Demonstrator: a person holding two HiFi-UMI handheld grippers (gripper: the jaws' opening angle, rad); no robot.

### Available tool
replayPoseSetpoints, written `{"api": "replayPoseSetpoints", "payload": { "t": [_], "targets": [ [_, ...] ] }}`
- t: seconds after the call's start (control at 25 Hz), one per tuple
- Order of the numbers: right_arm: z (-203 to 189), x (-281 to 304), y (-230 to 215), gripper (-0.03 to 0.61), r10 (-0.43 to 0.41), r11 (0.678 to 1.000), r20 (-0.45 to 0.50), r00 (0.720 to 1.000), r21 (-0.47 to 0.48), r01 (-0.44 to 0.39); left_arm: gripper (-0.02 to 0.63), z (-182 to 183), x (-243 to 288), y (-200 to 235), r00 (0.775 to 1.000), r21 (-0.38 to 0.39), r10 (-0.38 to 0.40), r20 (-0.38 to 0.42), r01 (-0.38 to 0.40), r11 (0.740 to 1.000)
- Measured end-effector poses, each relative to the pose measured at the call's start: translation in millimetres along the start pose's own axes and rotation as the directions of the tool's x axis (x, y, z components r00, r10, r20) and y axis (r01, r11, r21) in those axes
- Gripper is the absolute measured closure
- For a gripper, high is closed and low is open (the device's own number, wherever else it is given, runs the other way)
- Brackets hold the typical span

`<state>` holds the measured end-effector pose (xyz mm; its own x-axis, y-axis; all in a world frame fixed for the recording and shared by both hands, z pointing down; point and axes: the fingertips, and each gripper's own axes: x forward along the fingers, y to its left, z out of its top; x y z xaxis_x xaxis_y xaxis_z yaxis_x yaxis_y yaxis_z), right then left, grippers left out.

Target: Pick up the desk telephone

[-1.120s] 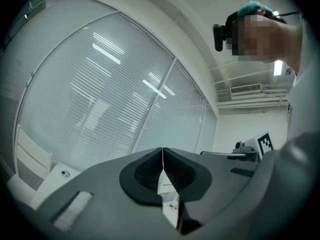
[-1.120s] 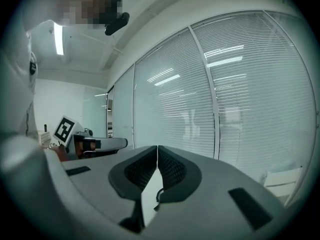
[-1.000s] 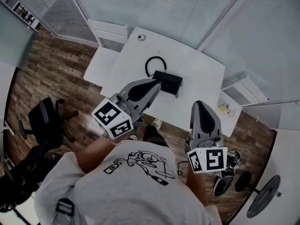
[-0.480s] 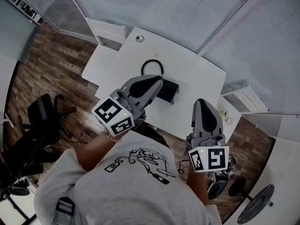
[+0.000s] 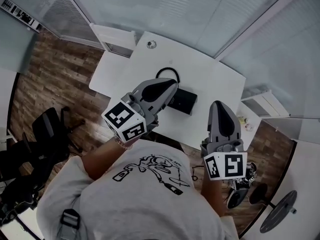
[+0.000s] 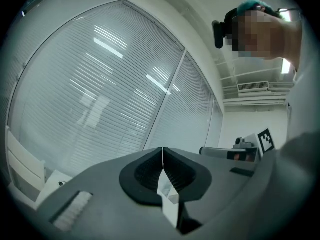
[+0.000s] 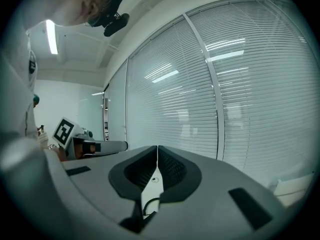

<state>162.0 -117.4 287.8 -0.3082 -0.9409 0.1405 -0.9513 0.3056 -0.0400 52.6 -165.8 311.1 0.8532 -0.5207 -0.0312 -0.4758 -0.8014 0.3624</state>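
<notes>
Black desk telephone (image 5: 183, 101) is noted just beyond the left gripper (image 5: 171, 87), long axis crosswise; the right gripper (image 5: 219, 107) is judged farther. Both jaw pairs are closed on nothing.

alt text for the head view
From above: a person holds the left gripper and right gripper, both shut, before a white desk bearing a black desk telephone with a looped cable. A black chair stands on wood floor at left.
</notes>
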Motion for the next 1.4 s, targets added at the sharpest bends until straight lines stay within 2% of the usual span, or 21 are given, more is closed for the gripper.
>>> {"api": "replayPoseSetpoints", "payload": {
  "t": [0.2, 0.36, 0.68, 0.8, 0.96, 1.08, 1.24, 1.4],
  "targets": [
    [-5.0, 15.0, 6.1, 0.572, -0.007, 1.0, -0.022, 1.0, -0.007, 0.007, 0.607, 1.2, -2.2, 19.7, 1.0, -0.017, -0.004, -0.004, 0.004, 1.0],
    [-25.6, 27.1, -2.9, 0.571, 0.011, 1.0, -0.072, 0.997, 0.013, -0.01, 0.606, -19.4, 3.9, 43.3, 0.999, -0.048, 0.007, -0.047, -0.01, 0.999],
    [-107.2, 46.7, -29.3, 0.565, 0.014, 0.992, -0.197, 0.98, 0.125, 0.011, 0.604, -82.4, 9.9, 78.5, 0.984, -0.088, 0.021, -0.176, -0.037, 0.995],
    [-134.3, 49.8, -35.7, 0.512, 0.019, 0.987, -0.236, 0.972, 0.158, 0.019, 0.603, -109.4, 11.7, 87.9, 0.973, -0.097, 0.021, -0.23, -0.045, 0.994],
    [-173.5, 58.3, -42.6, 0.503, 0.029, 0.983, -0.306, 0.952, 0.184, 0.029, 0.574, -150.4, 15.4, 105.0, 0.95, -0.134, 0.012, -0.313, -0.057, 0.989],
    [-211.7, 63.6, -45.2, 0.5, 0.04, 0.98, -0.372, 0.927, 0.196, 0.036, 0.546, -189.8, 15.4, 120.1, 0.92, -0.174, 0.007, -0.392, -0.081, 0.981],
    [-260.6, 65.8, -47.9, 0.486, 0.049, 0.972, -0.45, 0.892, 0.226, 0.061, 0.529, -241.6, 11.2, 139.4, 0.885, -0.233, 0.004, -0.466, -0.128, 0.964],
    [-292.0, 67.7, -52.2, 0.479, 0.053, 0.963, -0.496, 0.867, 0.254, 0.087, 0.518, -285.5, 6.4, 155.9, 0.852, -0.279, 0.001, -0.523, -0.172, 0.945]
  ]
}}
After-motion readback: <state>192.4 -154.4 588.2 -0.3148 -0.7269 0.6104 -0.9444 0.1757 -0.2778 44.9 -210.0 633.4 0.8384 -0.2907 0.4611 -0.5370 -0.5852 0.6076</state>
